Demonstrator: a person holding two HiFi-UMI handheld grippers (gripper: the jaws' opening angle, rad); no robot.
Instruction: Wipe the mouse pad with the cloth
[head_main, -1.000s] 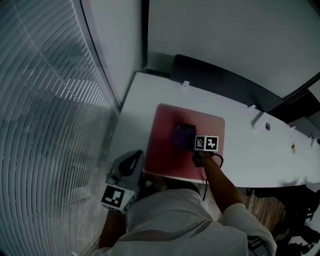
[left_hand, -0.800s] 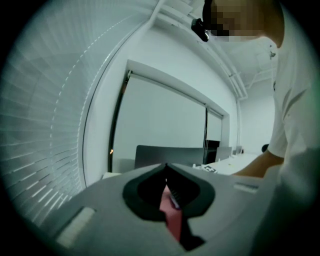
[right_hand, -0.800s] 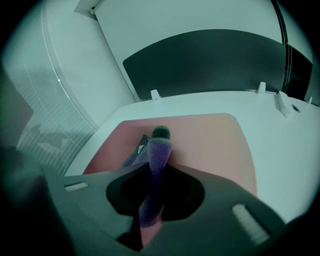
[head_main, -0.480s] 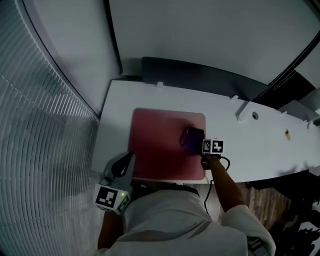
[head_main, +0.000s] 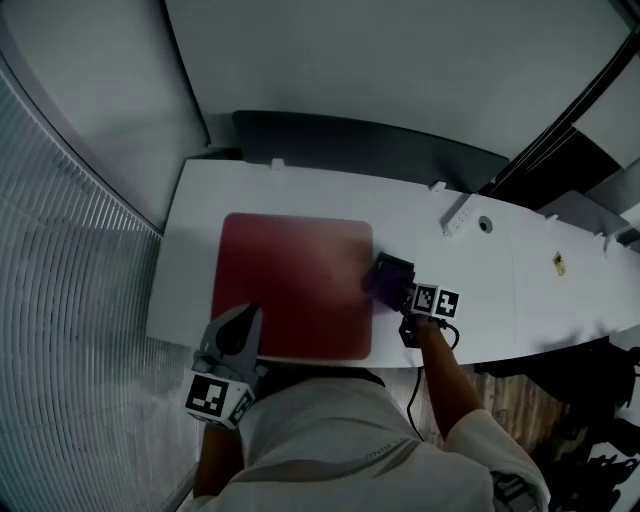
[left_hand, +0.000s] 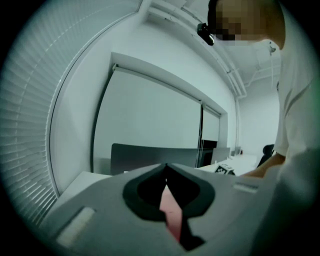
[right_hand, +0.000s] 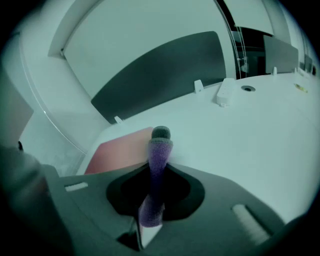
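I pinched the cloth (head_main: 386, 278) in my right gripper (head_main: 397, 289) at the mouse pad's (head_main: 295, 285) 3 o'clock edge to wipe it; my left gripper (head_main: 240, 326) sat closed and empty.

The person wears a white short-sleeved shirt (head_main: 350, 445). The left gripper (head_main: 250, 312) and right gripper (head_main: 400, 290) are grey, each with a black-and-white marker cube (head_main: 216, 394); a black cable (head_main: 411, 385) hangs from the right one.
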